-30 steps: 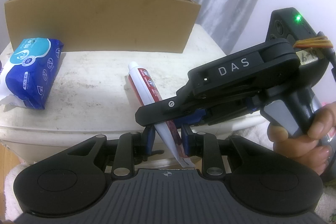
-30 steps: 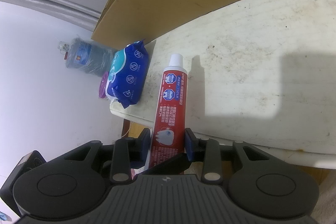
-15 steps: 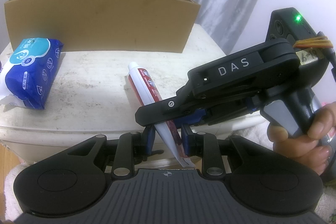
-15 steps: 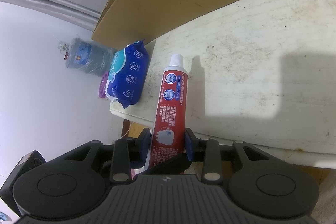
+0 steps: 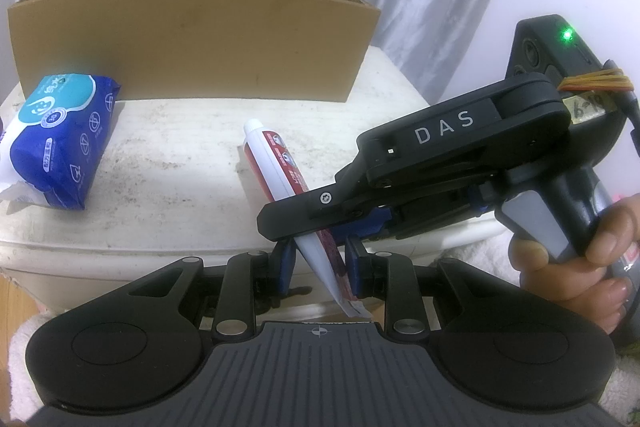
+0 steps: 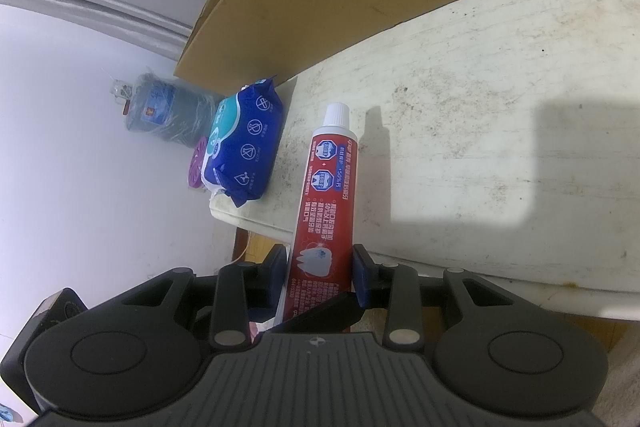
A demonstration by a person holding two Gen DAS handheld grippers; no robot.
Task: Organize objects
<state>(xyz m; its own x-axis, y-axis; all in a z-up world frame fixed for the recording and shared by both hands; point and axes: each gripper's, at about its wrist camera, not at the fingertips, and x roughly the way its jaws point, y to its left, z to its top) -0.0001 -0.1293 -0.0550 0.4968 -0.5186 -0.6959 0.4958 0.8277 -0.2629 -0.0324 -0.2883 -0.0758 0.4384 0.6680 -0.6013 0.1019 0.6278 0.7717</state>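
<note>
A red and white toothpaste tube with a white cap points toward the open cardboard box at the back of the white table. My right gripper is shut on the tube's lower half; it also shows in the left wrist view, reaching in from the right. My left gripper has its blue pads either side of the tube's flat tail, not clearly pressing on it. A blue wet-wipes pack lies at the table's left end.
The white table is worn and speckled, its front edge just before my grippers. Curtains hang behind the box. A water jug and a purple disc sit on the floor beyond the wipes.
</note>
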